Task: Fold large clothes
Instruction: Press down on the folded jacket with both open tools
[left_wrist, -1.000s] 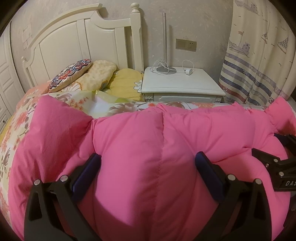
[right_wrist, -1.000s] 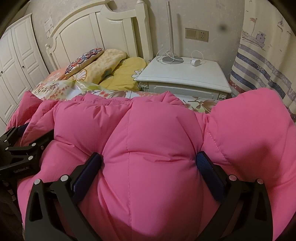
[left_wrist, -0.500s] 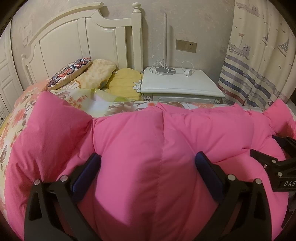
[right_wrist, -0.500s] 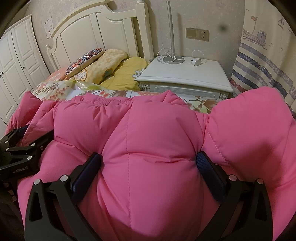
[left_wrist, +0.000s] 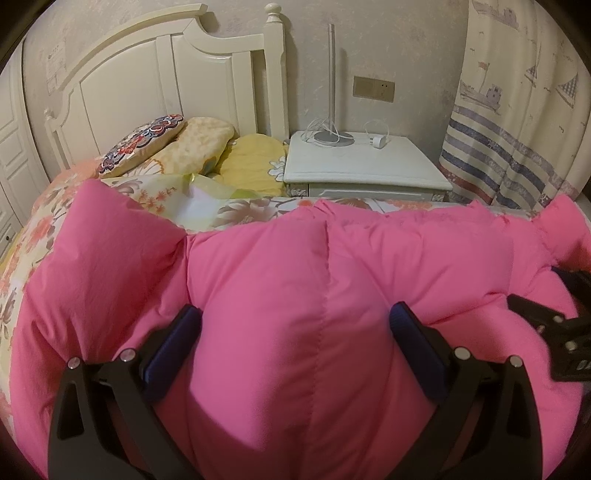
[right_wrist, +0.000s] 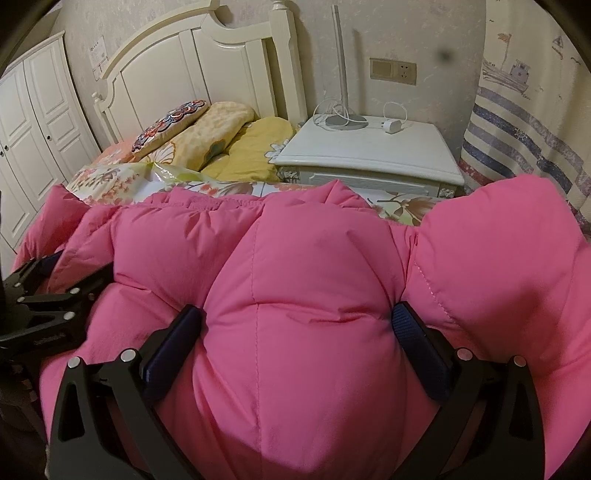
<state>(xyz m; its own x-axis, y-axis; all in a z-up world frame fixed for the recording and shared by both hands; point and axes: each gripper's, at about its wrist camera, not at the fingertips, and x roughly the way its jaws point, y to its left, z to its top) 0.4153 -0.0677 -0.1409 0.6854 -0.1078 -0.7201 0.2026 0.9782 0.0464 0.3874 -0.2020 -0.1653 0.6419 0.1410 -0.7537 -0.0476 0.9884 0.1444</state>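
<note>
Pink, puffy padded coat (left_wrist: 424, 258) spreads across the near half of the floral bed (left_wrist: 236, 210), bunched up for folding. Left gripper (left_wrist: 295, 321) and right gripper (right_wrist: 295, 317) each clamp a thick quilted bulge, side by side.

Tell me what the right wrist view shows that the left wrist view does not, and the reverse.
Only the right wrist view: the white wardrobe doors at far left, and the left gripper seen from the side.

Only the left wrist view: the right gripper at the right edge.

Both: the pink padded jacket bulging between the pads of each view's own gripper, the white headboard, the pillows, the white nightstand with a lamp base and charger, and the striped curtain.
</note>
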